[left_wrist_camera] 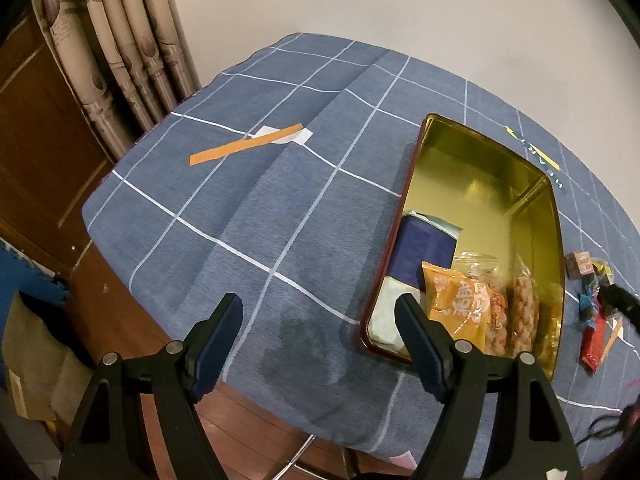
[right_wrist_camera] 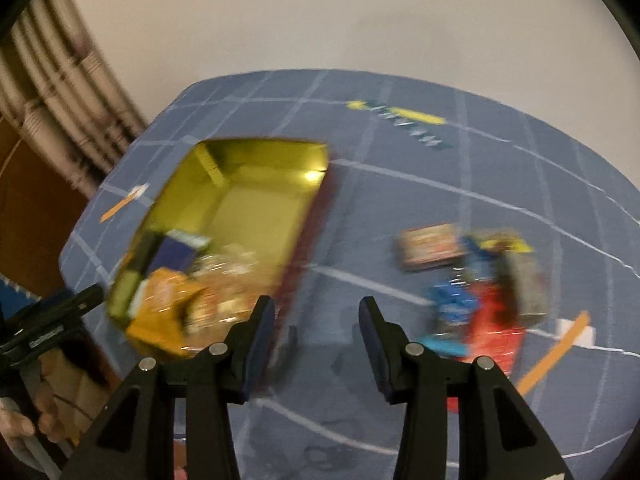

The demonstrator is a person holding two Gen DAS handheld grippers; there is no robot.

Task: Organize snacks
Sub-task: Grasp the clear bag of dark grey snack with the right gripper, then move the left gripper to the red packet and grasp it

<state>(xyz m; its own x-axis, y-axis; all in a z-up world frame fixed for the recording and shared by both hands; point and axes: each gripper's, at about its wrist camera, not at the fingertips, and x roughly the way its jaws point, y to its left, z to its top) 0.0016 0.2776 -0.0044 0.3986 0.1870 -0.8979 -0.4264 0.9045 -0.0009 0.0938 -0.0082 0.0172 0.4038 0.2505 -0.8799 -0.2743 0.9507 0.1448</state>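
Note:
A gold-lined tin (left_wrist_camera: 492,184) with a dark red outside stands on the blue checked cloth. Its near end holds a dark blue packet (left_wrist_camera: 424,248), an orange packet (left_wrist_camera: 456,304) and clear bags of nuts (left_wrist_camera: 520,312). My left gripper (left_wrist_camera: 318,308) hangs open and empty over the cloth by the tin's near left corner. Loose snacks lie right of the tin: a small box (right_wrist_camera: 430,246), blue wrappers (right_wrist_camera: 452,308) and a red packet (right_wrist_camera: 496,328). The right wrist view is blurred. In it my right gripper (right_wrist_camera: 316,308) stands partly open, empty, above bare cloth between the tin (right_wrist_camera: 240,208) and those snacks.
Orange tape strips (left_wrist_camera: 244,146) (right_wrist_camera: 554,354) and a yellow-green label strip (left_wrist_camera: 536,152) lie flat on the cloth. Curtains (left_wrist_camera: 120,40) and a wooden cabinet (left_wrist_camera: 40,140) stand left of the table. The table edge runs just below both grippers. A hand (right_wrist_camera: 24,420) holds the left gripper.

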